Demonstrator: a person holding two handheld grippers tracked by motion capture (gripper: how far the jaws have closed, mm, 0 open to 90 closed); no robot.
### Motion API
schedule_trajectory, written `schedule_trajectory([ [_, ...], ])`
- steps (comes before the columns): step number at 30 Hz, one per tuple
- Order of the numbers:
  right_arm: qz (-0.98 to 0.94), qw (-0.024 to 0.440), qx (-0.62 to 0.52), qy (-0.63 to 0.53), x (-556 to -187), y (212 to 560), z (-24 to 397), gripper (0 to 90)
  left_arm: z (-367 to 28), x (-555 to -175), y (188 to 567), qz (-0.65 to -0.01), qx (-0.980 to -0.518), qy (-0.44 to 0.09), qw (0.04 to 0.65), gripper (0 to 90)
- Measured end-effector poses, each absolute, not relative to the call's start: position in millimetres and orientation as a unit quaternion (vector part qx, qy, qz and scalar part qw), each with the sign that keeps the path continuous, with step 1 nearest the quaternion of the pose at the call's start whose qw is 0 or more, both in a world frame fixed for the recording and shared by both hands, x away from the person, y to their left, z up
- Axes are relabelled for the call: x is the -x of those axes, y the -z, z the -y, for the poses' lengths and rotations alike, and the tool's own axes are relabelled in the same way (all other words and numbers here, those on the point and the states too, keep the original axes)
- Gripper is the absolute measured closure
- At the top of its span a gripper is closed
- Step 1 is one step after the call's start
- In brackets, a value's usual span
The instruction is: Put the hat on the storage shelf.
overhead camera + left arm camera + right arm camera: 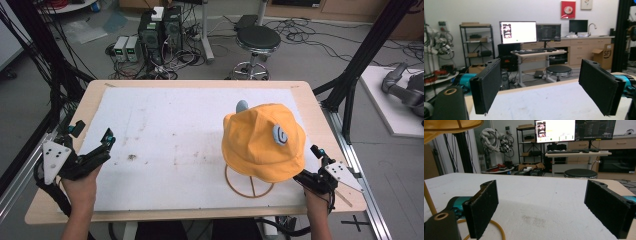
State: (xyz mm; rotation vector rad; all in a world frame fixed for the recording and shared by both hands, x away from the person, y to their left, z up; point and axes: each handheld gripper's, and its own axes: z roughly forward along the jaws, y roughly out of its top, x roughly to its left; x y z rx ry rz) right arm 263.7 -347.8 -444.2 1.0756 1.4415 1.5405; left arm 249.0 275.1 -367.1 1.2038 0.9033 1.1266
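1. An orange hat [262, 141] is seen perched on a wire stand [248, 185] at the right of the white mat [170, 130], near the front edge.
2. The right gripper [306, 176] is held just beside the hat's brim, its jaws spread wide with nothing between them.
3. The left gripper [100, 145] is held at the mat's left edge, well apart from the hat, jaws likewise released.

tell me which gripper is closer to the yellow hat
The right gripper: it sits just beside the yellow hat at its brim, while the left gripper is far across the white mat.
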Motion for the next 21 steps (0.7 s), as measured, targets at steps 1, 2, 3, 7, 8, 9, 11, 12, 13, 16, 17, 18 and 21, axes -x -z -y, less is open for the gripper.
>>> schedule_trajectory([
  [1,-0.564,0.377,-0.421,-0.602,-264,444,348,11.8,-275,-249,367,-0.388,-0.517,-0.484,0.59,19.1],
  [2,-0.563,0.378,-0.42,-0.603,-264,444,348,11.8,-279,-249,374,-0.39,-0.52,-0.486,0.584,19.1],
  [3,-0.565,0.379,-0.42,-0.601,-264,444,348,11.8,-279,-249,374,-0.39,-0.52,-0.486,0.584,19.2],
  [7,-0.566,0.381,-0.418,-0.6,-265,444,347,11.8,-285,-253,386,-0.402,-0.521,-0.481,0.579,19.4],
  [8,-0.566,0.379,-0.418,-0.601,-265,445,347,11.8,-286,-254,389,-0.406,-0.52,-0.478,0.579,19.5],
  [9,-0.566,0.379,-0.418,-0.601,-265,445,347,11.8,-287,-254,392,-0.41,-0.518,-0.475,0.582,19.5],
  [11,-0.569,0.381,-0.417,-0.598,-266,445,347,11.8,-290,-255,400,-0.421,-0.516,-0.472,0.578,19.4],
  [12,-0.57,0.38,-0.417,-0.597,-266,446,347,11.8,-291,-255,402,-0.425,-0.514,-0.469,0.579,19.4],
  [13,-0.57,0.38,-0.418,-0.597,-266,446,347,11.8,-292,-255,405,-0.43,-0.509,-0.467,0.581,19.4],
  [16,-0.57,0.381,-0.417,-0.596,-266,446,347,11.8,-293,-255,408,-0.435,-0.509,-0.464,0.58,19.2],
  [17,-0.57,0.383,-0.416,-0.597,-266,446,347,11.8,-293,-255,410,-0.436,-0.508,-0.466,0.578,19.1],
  [18,-0.568,0.381,-0.417,-0.598,-266,446,347,11.8,-293,-255,411,-0.437,-0.509,-0.467,0.576,19.1],
  [21,-0.567,0.382,-0.419,-0.598,-266,446,347,11.8,-294,-254,412,-0.44,-0.509,-0.468,0.573,19.1],
])
